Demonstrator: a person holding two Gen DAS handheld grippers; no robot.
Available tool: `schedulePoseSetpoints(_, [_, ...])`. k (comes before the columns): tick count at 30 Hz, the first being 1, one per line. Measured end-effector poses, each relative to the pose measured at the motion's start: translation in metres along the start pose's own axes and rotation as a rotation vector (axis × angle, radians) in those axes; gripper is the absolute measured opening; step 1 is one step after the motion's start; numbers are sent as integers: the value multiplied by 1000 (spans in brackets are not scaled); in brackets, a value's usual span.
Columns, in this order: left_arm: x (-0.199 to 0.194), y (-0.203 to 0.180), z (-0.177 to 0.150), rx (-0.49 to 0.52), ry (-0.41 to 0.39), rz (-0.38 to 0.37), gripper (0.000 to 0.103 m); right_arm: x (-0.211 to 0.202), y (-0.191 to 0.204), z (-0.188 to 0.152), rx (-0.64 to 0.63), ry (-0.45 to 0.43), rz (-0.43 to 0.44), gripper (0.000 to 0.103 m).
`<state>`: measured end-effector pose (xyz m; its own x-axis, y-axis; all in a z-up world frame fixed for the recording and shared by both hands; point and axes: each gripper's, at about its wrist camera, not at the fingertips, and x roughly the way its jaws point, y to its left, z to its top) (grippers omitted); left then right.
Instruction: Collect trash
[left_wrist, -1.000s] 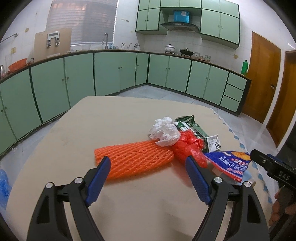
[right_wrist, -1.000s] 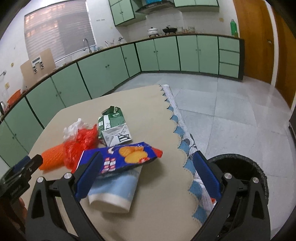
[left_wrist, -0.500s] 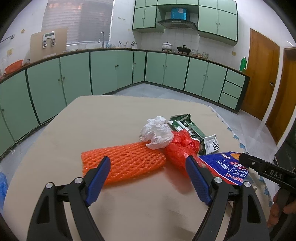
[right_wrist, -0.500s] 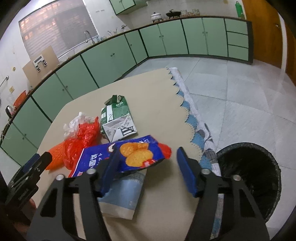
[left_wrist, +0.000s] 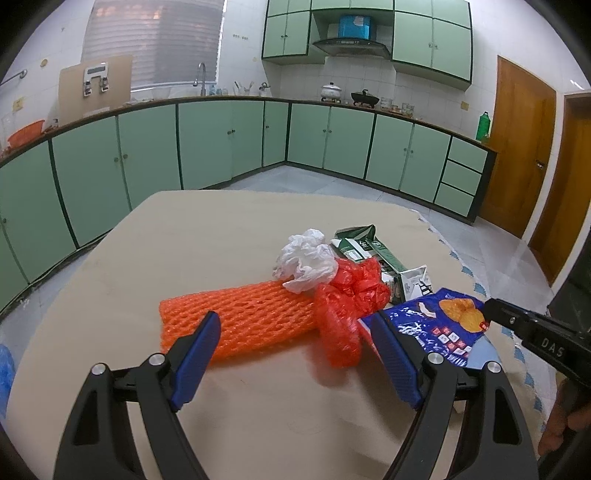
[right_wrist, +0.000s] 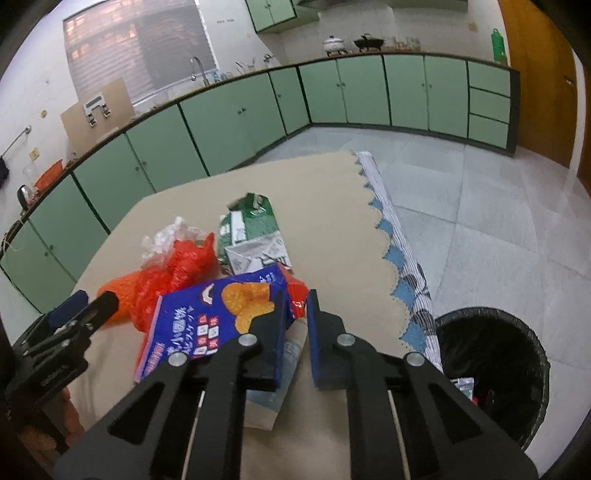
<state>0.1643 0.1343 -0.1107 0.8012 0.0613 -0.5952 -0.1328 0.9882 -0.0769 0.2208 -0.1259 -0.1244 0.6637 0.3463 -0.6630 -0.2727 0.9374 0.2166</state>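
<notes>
Two claws are in play: the right claw (right_wrist: 298, 314) has just been closing and now pinches the blue biscuit wrapper (right_wrist: 207, 321) by its near corner, the bin (right_wrist: 491, 369) waiting down to its right for the carry, while the left claw (left_wrist: 295, 358) hovers wide open, empty, over the orange net (left_wrist: 236, 317).
</notes>
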Motion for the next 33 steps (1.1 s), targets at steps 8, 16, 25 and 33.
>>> schedulePoseSetpoints(8, [-11, 4, 4, -13, -20, 2, 82, -32, 16, 15, -35, -94, 81, 6])
schedulePoseSetpoints(16, [-24, -6, 8, -2, -44, -18, 82, -42, 14, 12, 11, -90, 101, 0])
schedulePoseSetpoints(25, [-23, -14, 4, 0, -28, -28, 82, -39, 28, -18, -35, 30, 171, 1])
schedulePoseSetpoints(33, [-15, -16, -7, 21, 11, -17, 82, -44, 24, -22, -23, 31, 172, 28])
